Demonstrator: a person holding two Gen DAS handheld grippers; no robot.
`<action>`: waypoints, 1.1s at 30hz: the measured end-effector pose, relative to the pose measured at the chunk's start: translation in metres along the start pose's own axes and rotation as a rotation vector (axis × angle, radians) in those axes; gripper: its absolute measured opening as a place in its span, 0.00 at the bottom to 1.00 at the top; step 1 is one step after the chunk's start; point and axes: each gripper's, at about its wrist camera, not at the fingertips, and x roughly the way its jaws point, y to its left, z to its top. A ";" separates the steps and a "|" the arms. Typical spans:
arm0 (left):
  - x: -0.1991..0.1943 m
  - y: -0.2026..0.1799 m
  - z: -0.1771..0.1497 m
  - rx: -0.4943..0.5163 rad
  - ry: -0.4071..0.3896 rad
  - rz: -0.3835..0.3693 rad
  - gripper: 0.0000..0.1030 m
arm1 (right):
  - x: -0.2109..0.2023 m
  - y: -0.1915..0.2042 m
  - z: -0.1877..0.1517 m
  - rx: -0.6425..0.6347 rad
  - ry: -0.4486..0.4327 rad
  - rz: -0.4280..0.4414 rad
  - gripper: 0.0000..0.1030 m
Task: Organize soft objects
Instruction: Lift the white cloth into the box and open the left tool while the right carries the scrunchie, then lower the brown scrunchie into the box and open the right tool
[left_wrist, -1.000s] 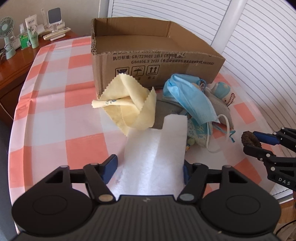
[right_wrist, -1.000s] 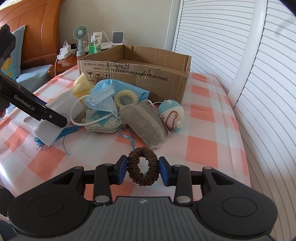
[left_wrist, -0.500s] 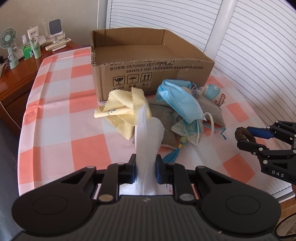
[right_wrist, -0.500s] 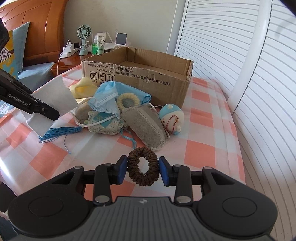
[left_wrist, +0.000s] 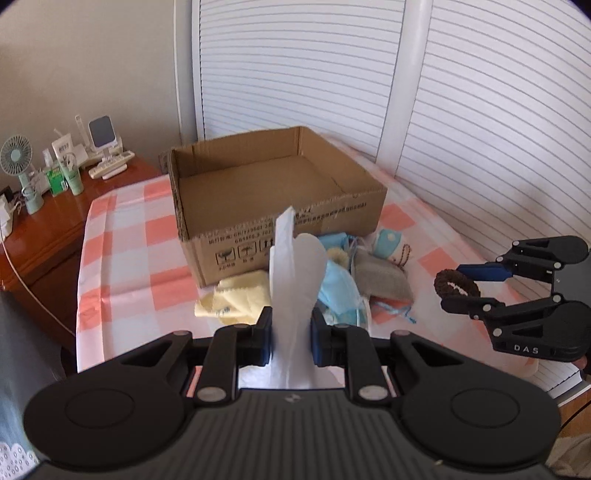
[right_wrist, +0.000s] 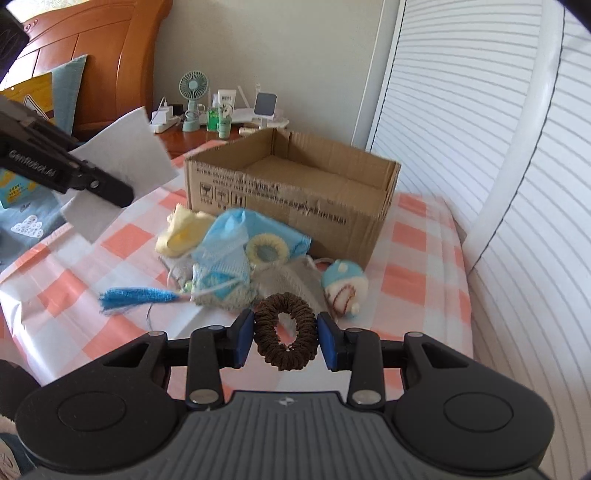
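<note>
My left gripper is shut on a white cloth, which stands up between its blue pads, lifted off the table. From the right wrist view the same white cloth hangs at upper left. My right gripper is shut on a brown hair tie; in the left wrist view the hair tie shows at right. An open cardboard box sits behind a pile: yellow cloth, blue face mask, grey pouch, yellow hair ring, small blue-and-white plush.
A pink-and-white checked tablecloth covers the table. A blue tassel trails from the pile. A wooden nightstand at left carries a small fan and bottles. White louvred doors stand behind and to the right.
The left gripper closed on the white cloth and raised it off the table. The right gripper rose a little, still holding the hair tie.
</note>
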 end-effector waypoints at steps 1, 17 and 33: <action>0.000 -0.001 0.007 0.007 -0.013 0.003 0.18 | 0.000 -0.002 0.005 -0.004 -0.011 -0.006 0.41; 0.122 0.031 0.160 0.085 -0.073 0.179 0.56 | 0.030 -0.039 0.057 -0.004 -0.064 -0.050 0.41; 0.080 0.034 0.127 0.037 -0.137 0.218 0.99 | 0.055 -0.057 0.095 0.020 -0.055 -0.005 0.41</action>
